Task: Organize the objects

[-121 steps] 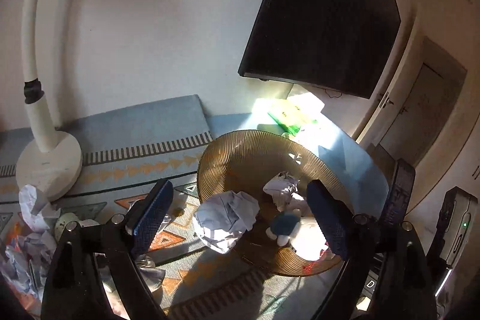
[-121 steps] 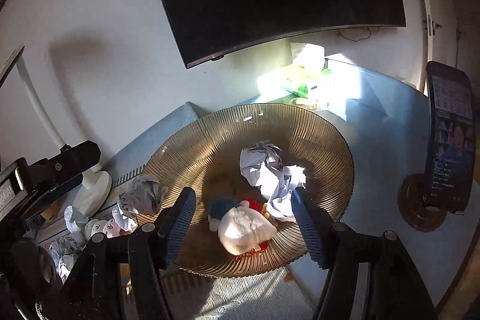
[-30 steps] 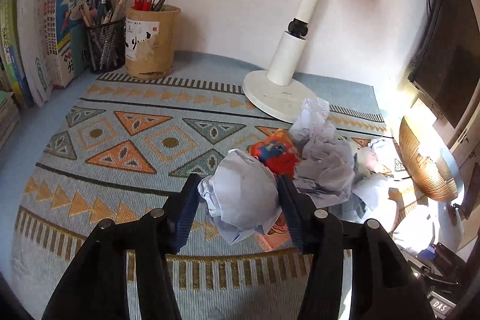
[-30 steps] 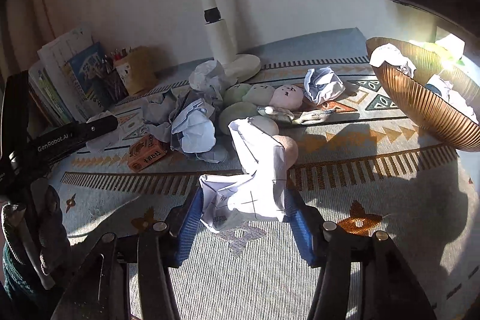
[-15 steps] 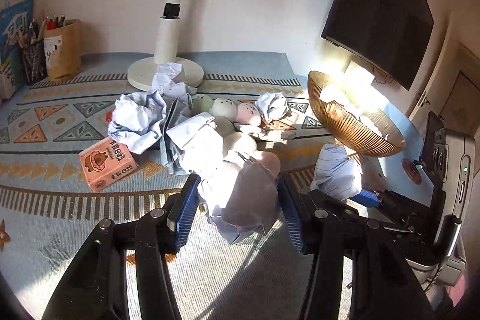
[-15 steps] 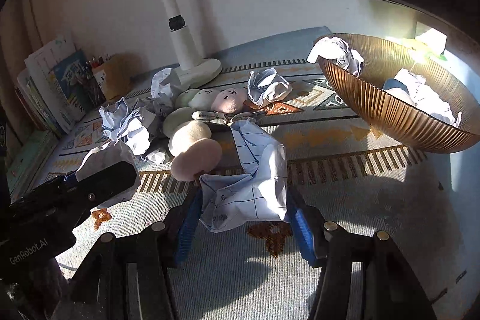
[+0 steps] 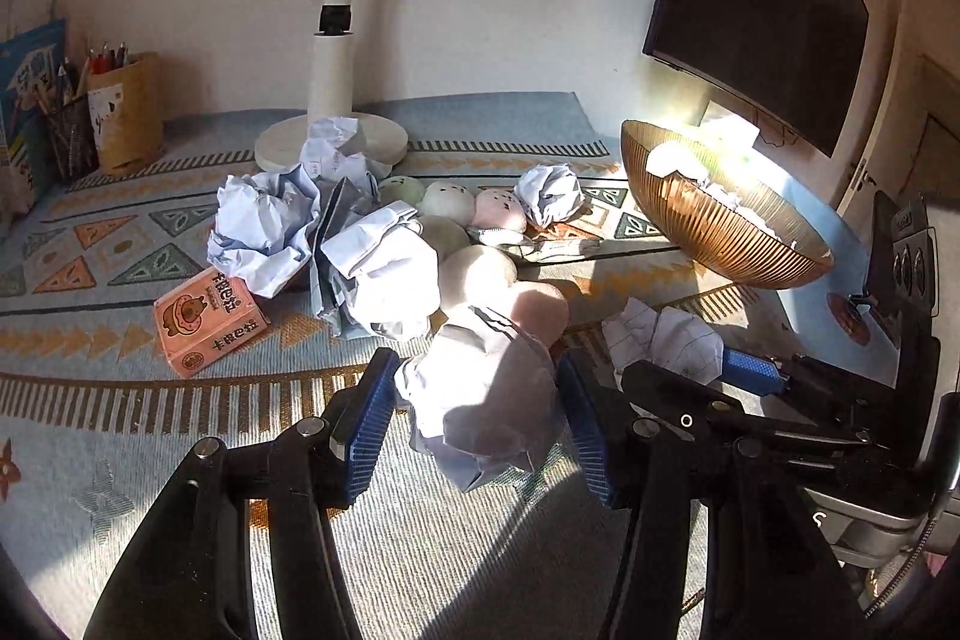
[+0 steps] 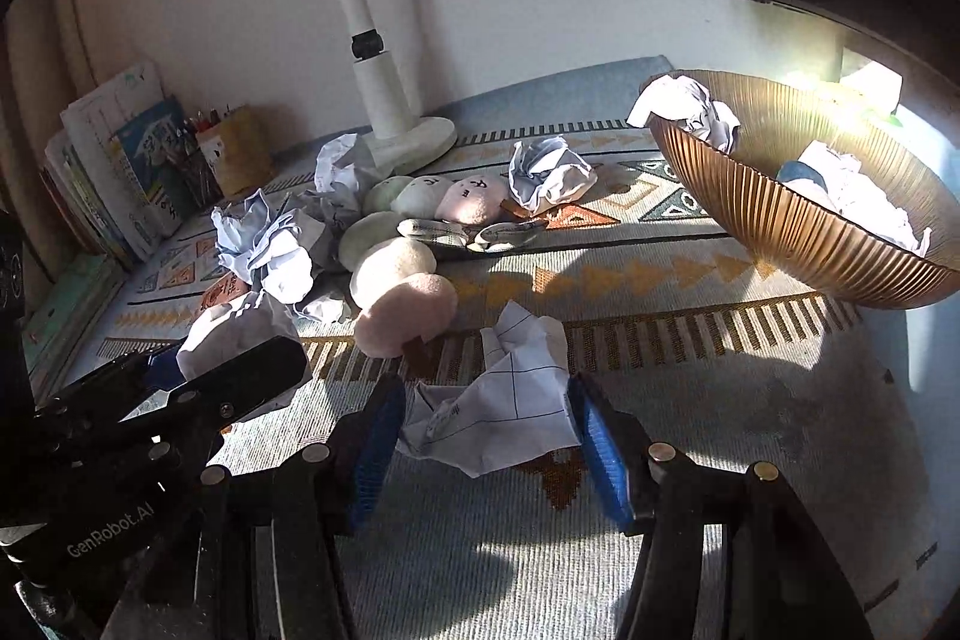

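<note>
Left tool [image 7: 477, 418]: jaws easing open, crumpled paper ball [image 7: 486, 400] between its pads.
Right tool [image 8: 486, 436]: clamps a lined paper wad [image 8: 504, 412] above the rug [image 8: 690, 376].
Left view only — orange box [image 7: 207, 319].
Right view only — bowl [image 8: 798, 232] interior with papers.

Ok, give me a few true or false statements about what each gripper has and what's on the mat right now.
1. The left gripper has a crumpled paper ball between its jaws, which are opening. True.
2. The right gripper is empty. False: it grips a crumpled lined sheet.
3. The ribbed amber bowl already contains crumpled paper. True.
4. The orange box sits inside the bowl. False: it lies on the patterned mat.
5. The white lamp base stands on the mat by the wall. True.
</note>
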Motion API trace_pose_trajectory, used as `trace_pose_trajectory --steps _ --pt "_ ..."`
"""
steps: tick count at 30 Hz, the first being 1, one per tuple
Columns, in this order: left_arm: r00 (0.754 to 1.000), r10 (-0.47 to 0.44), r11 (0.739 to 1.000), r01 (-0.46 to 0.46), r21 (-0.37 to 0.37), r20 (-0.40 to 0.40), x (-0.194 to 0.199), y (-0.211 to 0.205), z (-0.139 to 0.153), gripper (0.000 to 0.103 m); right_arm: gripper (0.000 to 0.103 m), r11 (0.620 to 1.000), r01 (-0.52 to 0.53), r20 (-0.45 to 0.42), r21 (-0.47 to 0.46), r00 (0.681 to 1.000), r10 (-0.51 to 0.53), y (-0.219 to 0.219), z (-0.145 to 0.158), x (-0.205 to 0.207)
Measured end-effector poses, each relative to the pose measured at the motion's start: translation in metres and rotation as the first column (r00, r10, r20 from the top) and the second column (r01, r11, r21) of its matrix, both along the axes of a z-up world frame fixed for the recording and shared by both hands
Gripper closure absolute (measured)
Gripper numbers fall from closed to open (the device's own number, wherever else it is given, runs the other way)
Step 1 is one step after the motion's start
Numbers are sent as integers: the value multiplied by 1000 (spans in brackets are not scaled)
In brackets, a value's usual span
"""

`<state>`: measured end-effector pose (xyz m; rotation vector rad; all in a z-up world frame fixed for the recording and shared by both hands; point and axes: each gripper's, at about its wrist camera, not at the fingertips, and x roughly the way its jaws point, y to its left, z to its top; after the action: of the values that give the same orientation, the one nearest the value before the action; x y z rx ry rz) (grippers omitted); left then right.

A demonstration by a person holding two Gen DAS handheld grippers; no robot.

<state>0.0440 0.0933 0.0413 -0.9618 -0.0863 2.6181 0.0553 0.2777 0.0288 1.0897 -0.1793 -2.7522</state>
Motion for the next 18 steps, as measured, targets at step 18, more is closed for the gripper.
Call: trace_pose_trajectory --steps 18 --pt "1000 -1 1000 1 1 0 1 1 0 51 48 1000 -5 11 -2 1000 5 -1 -1 -2"
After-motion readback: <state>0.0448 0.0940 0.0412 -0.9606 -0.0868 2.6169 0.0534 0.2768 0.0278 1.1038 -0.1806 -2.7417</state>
